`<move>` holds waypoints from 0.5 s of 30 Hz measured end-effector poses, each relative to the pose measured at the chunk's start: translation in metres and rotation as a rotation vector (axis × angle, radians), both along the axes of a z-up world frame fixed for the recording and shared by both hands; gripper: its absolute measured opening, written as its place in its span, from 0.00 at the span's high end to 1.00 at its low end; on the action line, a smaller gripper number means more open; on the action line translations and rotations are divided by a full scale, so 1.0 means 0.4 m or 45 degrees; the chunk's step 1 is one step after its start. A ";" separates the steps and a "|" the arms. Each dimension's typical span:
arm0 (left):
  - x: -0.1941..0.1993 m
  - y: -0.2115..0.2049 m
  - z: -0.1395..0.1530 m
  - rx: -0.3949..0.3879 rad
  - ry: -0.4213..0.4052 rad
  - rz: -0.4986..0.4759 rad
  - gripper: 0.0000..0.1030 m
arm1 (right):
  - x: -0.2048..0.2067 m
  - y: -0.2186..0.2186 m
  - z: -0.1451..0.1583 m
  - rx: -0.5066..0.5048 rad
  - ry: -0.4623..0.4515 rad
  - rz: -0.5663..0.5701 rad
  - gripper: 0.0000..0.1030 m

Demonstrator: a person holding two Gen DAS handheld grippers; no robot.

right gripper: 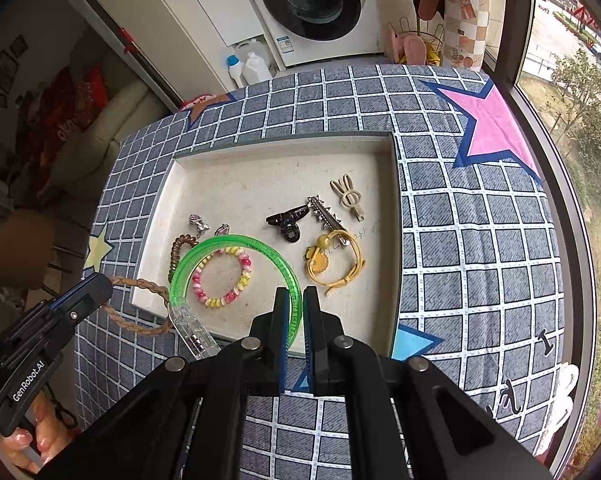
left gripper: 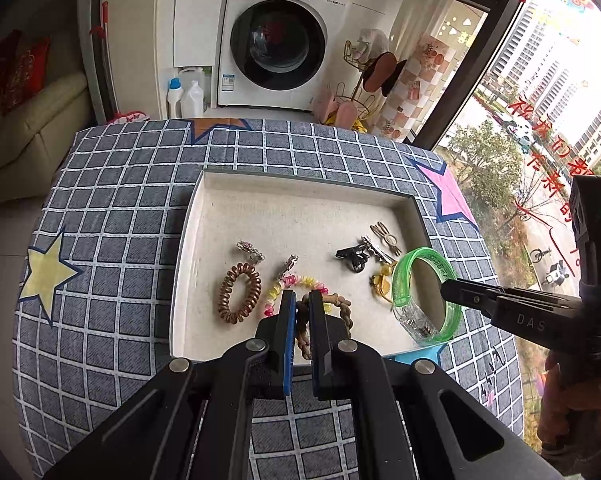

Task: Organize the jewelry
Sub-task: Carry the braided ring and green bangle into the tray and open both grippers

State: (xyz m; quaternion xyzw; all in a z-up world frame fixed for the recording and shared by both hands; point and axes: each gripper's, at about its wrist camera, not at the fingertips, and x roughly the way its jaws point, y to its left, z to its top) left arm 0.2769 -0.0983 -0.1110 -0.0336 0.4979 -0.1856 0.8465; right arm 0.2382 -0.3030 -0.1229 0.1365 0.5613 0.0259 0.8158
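The left gripper (left gripper: 303, 300) is clamped on a brown braided bracelet (right gripper: 140, 304), whose loop stretches sideways over the tray's (left gripper: 204, 264) near-left rim. The right gripper (right gripper: 295, 300) is pinched tight on the band of a green translucent bangle (right gripper: 236, 242), held tilted above the tray with its clear clasp end toward the left. In the tray lie a coiled brown hair tie (left gripper: 238, 294), a pink-yellow bead bracelet (right gripper: 222, 280) and several clips. A checked cloth with stars (right gripper: 460, 240) covers the table; a washing machine (left gripper: 280, 36) stands behind.
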 end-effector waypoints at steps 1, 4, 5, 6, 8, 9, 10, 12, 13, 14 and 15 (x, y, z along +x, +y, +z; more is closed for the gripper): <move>0.011 -0.004 -0.009 0.004 0.006 0.005 0.82 | 0.011 -0.002 -0.006 -0.006 0.004 -0.001 0.93; 0.042 -0.016 -0.030 0.013 0.014 0.011 0.82 | 0.041 -0.009 -0.028 -0.021 0.017 -0.003 0.93; 0.052 -0.020 -0.036 0.016 0.016 0.012 0.82 | 0.050 -0.010 -0.035 -0.027 0.023 -0.003 0.93; 0.061 -0.024 -0.041 0.017 0.019 0.012 0.82 | 0.059 -0.012 -0.042 -0.032 0.028 -0.005 0.93; 0.079 -0.033 -0.054 0.026 0.022 0.013 0.82 | 0.077 -0.016 -0.056 -0.039 0.037 -0.008 0.93; 0.088 -0.037 -0.062 0.032 0.024 0.013 0.82 | 0.086 -0.018 -0.063 -0.043 0.041 -0.009 0.93; 0.095 -0.040 -0.071 0.041 0.026 0.013 0.82 | 0.095 -0.020 -0.070 -0.047 0.044 -0.010 0.93; 0.109 -0.049 -0.091 0.071 0.034 0.012 0.82 | 0.113 -0.023 -0.084 -0.057 0.052 -0.010 0.93; 0.116 -0.053 -0.102 0.085 0.040 0.010 0.82 | 0.122 -0.024 -0.091 -0.060 0.057 -0.011 0.93; 0.121 -0.057 -0.114 0.100 0.046 0.009 0.82 | 0.130 -0.026 -0.098 -0.063 0.061 -0.012 0.93; 0.126 -0.060 -0.125 0.122 0.049 0.008 0.82 | 0.138 -0.027 -0.106 -0.066 0.067 -0.013 0.93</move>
